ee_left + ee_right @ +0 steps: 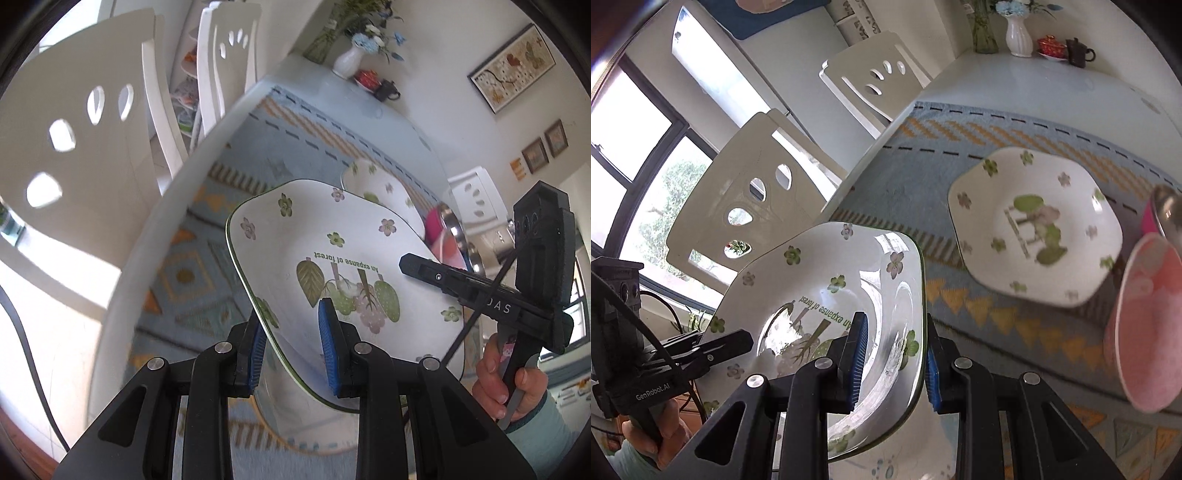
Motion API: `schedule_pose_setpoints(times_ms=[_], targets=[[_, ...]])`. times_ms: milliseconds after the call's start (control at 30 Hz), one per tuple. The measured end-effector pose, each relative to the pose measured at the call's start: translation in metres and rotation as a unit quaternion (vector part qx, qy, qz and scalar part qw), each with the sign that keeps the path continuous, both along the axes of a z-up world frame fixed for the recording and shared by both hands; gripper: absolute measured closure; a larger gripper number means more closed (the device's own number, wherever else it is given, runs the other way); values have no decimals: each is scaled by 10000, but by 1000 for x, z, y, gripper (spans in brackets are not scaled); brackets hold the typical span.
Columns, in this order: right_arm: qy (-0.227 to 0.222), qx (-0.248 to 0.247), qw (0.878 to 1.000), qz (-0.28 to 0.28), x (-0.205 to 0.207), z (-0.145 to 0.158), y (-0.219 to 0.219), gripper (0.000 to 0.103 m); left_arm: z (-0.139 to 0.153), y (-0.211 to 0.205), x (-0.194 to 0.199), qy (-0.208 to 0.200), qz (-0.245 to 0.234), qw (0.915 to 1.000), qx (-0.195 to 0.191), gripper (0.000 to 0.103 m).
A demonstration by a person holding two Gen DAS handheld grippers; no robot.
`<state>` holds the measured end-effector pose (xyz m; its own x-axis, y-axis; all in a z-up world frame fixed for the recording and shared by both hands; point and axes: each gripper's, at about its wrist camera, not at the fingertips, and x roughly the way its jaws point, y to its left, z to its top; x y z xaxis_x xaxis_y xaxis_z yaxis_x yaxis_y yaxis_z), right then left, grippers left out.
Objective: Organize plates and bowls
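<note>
A large white floral plate (332, 266) with "An expanse of forest" print is held tilted above the table by both grippers. My left gripper (295, 343) is shut on its near rim. My right gripper (897, 362) is shut on the opposite rim of the same plate (827, 295). The right gripper also shows in the left wrist view (461, 284); the left gripper shows in the right wrist view (713, 347). A smaller matching floral plate (1034, 225) lies flat on the blue patterned mat (923, 184), also seen behind the held plate (380, 184).
A pink bowl (1148, 332) and a metal bowl (1167, 210) sit at the right of the mat. White chairs (753, 184) stand along the table's left side. A white vase (1019, 33), red cup and dark teapot (1078, 51) stand at the table's far end.
</note>
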<state>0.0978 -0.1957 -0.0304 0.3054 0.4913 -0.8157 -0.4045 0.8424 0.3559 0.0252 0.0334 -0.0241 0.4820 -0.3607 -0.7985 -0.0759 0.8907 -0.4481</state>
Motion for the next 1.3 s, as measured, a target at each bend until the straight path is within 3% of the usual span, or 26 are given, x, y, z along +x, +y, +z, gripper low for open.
schedule_pose_setpoints(times_ms=[300, 667, 1300], targets=[[243, -72, 9994, -248, -46, -21, -22, 76, -15, -15, -32, 205, -348, 9992, -54, 80], [441, -143, 9980, -441, -65, -43, -34, 75, -31, -25, -52, 268, -577, 9980, 6, 80], [644, -221, 9974, -256, -56, -63, -36, 75, -62, -35, -57, 595, -20, 9982, 15, 80]])
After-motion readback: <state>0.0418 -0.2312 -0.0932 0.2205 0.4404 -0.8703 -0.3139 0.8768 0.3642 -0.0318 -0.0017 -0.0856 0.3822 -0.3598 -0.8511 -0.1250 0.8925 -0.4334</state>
